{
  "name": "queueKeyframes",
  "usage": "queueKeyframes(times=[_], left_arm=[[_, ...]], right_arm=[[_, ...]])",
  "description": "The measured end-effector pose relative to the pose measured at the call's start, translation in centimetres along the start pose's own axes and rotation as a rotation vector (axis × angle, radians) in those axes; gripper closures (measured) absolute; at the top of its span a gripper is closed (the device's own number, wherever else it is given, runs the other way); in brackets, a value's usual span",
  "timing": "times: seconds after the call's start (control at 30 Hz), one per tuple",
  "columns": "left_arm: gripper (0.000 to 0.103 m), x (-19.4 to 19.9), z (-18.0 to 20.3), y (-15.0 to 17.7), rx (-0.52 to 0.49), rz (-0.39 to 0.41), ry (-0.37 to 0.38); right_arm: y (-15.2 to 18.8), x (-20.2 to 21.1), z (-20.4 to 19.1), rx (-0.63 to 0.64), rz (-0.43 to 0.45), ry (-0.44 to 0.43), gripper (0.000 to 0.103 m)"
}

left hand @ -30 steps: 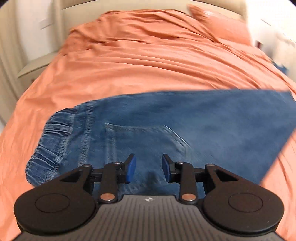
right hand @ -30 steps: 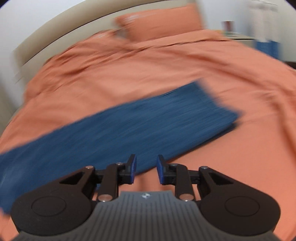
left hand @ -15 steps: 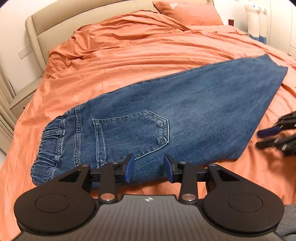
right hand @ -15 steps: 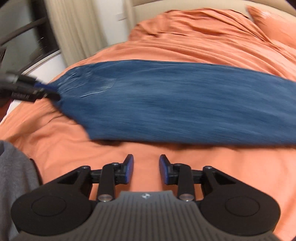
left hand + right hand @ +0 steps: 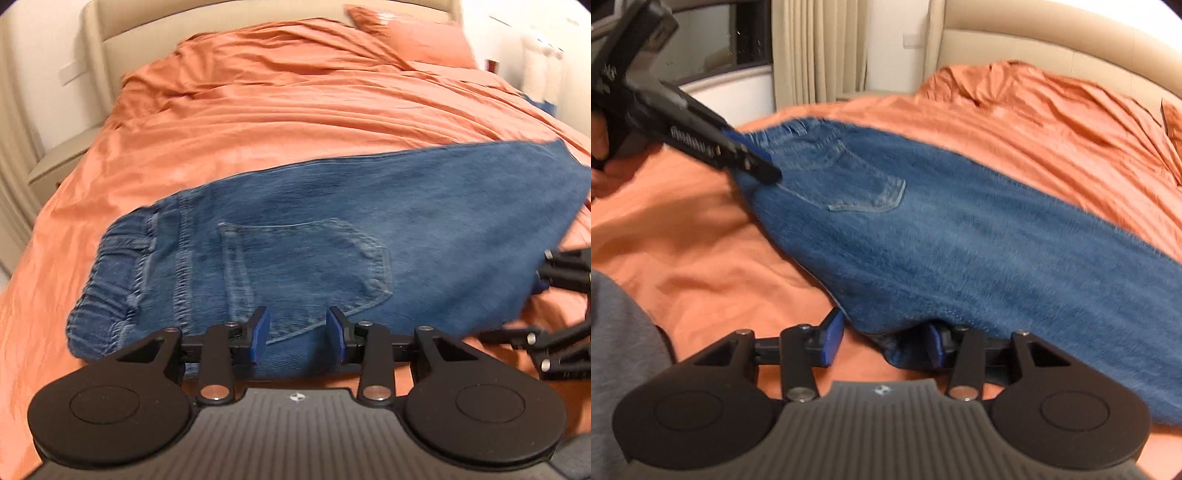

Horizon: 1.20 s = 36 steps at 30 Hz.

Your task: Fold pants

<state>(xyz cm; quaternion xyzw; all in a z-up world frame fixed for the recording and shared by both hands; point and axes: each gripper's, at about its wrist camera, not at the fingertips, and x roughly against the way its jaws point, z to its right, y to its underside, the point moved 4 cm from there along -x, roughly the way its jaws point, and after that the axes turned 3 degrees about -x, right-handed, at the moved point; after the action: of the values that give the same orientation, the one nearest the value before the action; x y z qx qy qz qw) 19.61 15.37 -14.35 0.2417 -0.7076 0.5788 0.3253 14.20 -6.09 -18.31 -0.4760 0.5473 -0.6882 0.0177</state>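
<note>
Denim pants (image 5: 369, 236), blue and folded lengthwise with a back pocket (image 5: 306, 273) facing up, lie flat across the orange bedspread (image 5: 280, 122) of a bed; the elastic waistband (image 5: 110, 280) points to the left in the left wrist view; the left claw (image 5: 297, 334) hovers at the near edge of the pants by the pocket, its blue pads spread apart and gripping nothing; the right claw (image 5: 882, 341) sits at the near edge further along the leg, released, with a bulge of denim lying between its pads and hiding the right one in part; an orange pillow (image 5: 413, 40) rests by the beige headboard (image 5: 229, 26); cream curtains (image 5: 820, 51) hang beside the bed.
</note>
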Motion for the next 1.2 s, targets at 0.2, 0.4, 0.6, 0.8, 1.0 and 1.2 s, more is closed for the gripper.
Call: queueKeyframes(times=[0.2,0.4,0.6,0.8,1.0,1.2], left_arm=[[0.077,-1.4,-2.9,0.2,0.062,-0.064,-0.085],[0.097,-3.2,-3.9,0.7,0.057,-0.13,-0.115],[0.097,-3.5,-3.3,0.4,0.046,-0.138,-0.158],[0.094,-0.7,-1.6,-1.4,0.035,-0.069,-0.182],[0.083,0.3,4.0,-4.0,-0.051,-0.011,0.021],[0.072,-3.8,9.4,-5.4,-0.144,-0.022,0.066]], right_arm=[[-0.5,2.5,-1.7,0.056,0.101,0.03,0.099],[2.0,1.8,-1.9,0.034,-0.014,0.025,0.102],[2.3,1.4,-1.6,-0.015,-0.041,0.026,0.102],[2.9,4.2,-0.8,-0.049,-0.044,0.038,0.103],[2.4,9.5,5.8,-0.171,0.022,0.164,0.103],[2.5,10.8,16.8,-0.313,-0.018,0.365,0.103]])
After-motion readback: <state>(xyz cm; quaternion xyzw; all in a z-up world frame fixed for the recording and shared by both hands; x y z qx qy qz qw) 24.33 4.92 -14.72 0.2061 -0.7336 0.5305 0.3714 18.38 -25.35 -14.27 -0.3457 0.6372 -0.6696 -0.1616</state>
